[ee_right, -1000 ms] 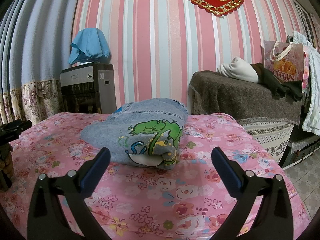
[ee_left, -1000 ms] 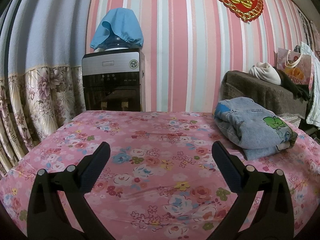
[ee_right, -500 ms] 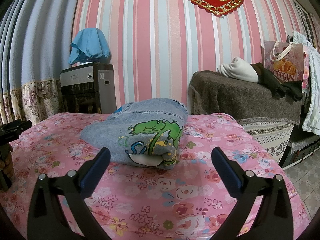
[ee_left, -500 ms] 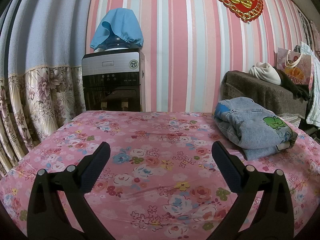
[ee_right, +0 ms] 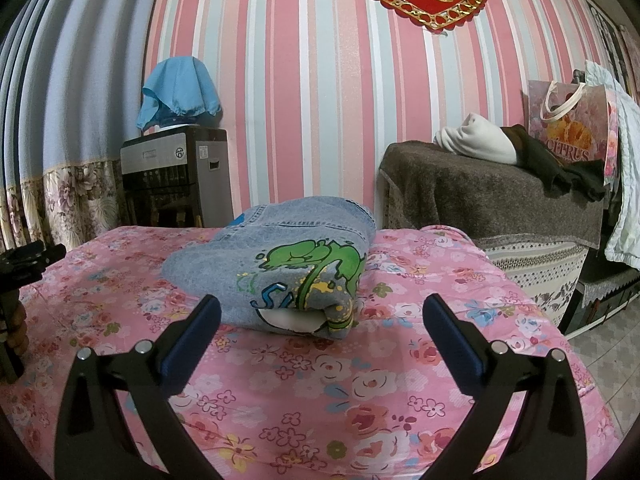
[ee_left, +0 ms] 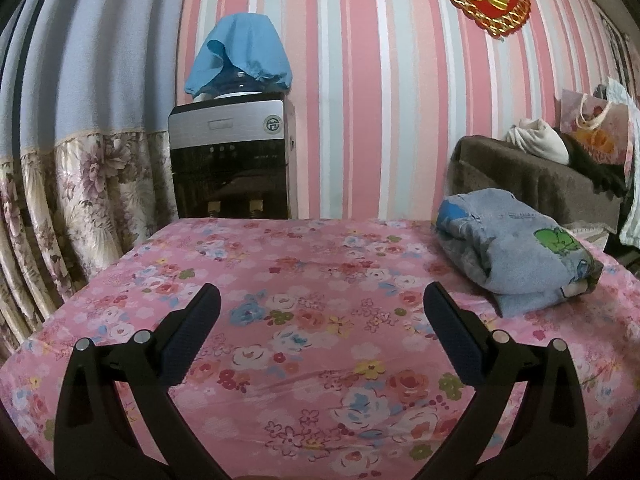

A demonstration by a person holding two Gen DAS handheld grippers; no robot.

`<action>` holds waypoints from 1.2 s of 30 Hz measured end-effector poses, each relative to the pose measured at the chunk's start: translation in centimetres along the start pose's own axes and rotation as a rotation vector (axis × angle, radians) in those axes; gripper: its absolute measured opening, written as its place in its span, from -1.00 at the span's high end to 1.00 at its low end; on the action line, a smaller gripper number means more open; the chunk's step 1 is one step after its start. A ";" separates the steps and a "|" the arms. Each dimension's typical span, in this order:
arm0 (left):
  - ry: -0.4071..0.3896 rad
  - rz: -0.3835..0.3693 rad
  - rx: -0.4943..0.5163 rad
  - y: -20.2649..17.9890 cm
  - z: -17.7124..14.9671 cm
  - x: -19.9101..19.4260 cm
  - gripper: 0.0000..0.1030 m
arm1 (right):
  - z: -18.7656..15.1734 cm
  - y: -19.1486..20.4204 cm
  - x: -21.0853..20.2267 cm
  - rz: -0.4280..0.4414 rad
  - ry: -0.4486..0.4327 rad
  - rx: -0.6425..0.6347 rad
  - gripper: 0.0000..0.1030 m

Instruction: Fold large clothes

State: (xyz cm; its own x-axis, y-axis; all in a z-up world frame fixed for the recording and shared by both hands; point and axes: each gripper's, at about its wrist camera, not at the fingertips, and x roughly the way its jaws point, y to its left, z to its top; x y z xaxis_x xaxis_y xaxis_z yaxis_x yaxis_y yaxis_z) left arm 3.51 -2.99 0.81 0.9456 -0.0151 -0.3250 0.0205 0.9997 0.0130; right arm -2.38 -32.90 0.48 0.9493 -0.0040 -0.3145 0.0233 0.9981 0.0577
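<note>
A folded blue denim garment with a green cartoon print lies on the pink floral bed. In the left wrist view the same garment sits at the bed's right side. My right gripper is open, just short of the garment's near edge, with nothing between its fingers. My left gripper is open over bare bedsheet, well to the left of the garment. In the right wrist view the left gripper shows at the far left edge, with a hand below it.
A water dispenser with a blue cloth cover stands behind the bed by the striped wall. A brown-covered cabinet at the right holds a white bundle, dark clothing and a gift bag. Floral curtains hang at left.
</note>
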 end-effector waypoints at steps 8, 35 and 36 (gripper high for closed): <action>-0.008 0.054 -0.027 0.6 0.0 -0.2 -0.94 | 0.0 0.0 0.0 0.001 0.000 0.002 -0.96; -0.006 -0.033 -0.009 0.2 0.0 -0.3 -0.94 | 0.1 -0.1 0.0 0.001 0.000 0.003 -0.96; -0.007 -0.033 -0.008 0.2 0.0 -0.3 -0.94 | 0.0 -0.1 0.0 0.001 0.001 0.003 -0.96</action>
State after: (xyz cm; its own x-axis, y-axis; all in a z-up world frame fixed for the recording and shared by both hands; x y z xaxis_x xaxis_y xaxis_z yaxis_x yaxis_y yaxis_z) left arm 3.20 -2.79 0.91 0.9467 -0.0483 -0.3183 0.0492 0.9988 -0.0051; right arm -2.33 -32.97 0.51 0.9491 -0.0025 -0.3149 0.0229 0.9979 0.0609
